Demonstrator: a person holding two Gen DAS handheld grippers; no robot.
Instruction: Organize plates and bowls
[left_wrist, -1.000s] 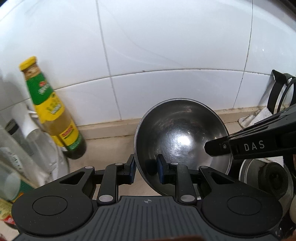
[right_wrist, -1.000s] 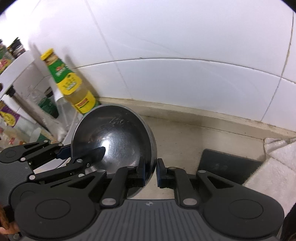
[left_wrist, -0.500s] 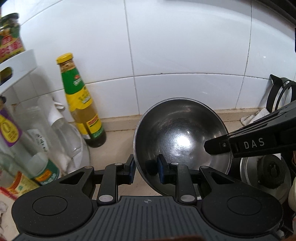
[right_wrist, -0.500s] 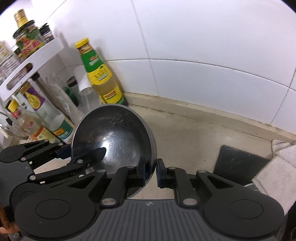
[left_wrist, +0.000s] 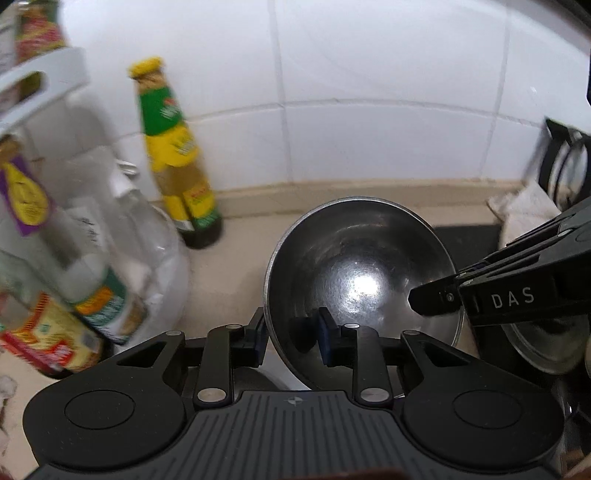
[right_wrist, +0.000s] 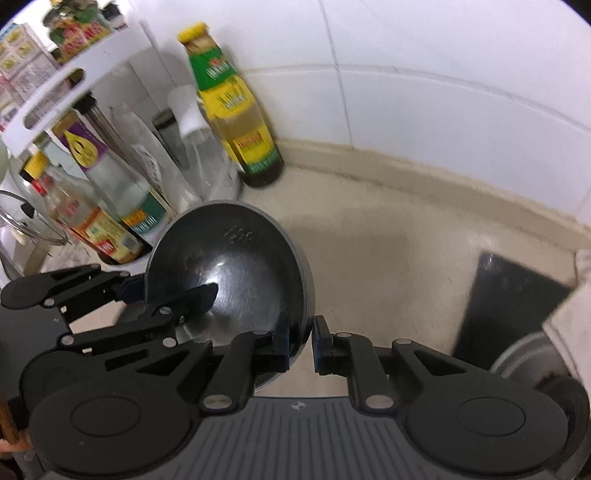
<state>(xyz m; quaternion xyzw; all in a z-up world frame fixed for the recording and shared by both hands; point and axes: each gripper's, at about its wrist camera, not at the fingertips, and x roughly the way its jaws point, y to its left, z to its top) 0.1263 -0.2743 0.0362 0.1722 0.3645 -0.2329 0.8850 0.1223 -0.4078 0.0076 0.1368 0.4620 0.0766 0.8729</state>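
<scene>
Steel bowl (left_wrist: 364, 291) held tilted above the beige counter (right_wrist: 388, 258), gripped at two rim points. Left gripper (left_wrist: 291, 332) narrow on the near-left rim, one pad inside, one outside; right gripper (right_wrist: 300, 345) likewise pinching the opposite rim edge. Open mouth facing near and up, toward the left gripper. Bottles (right_wrist: 236, 107) crowding the far left; open counter far right, likely the easier direction for setting down.

Both grippers' jaws pinch steel bowl (left_wrist: 364, 273); bottles blurred.
</scene>
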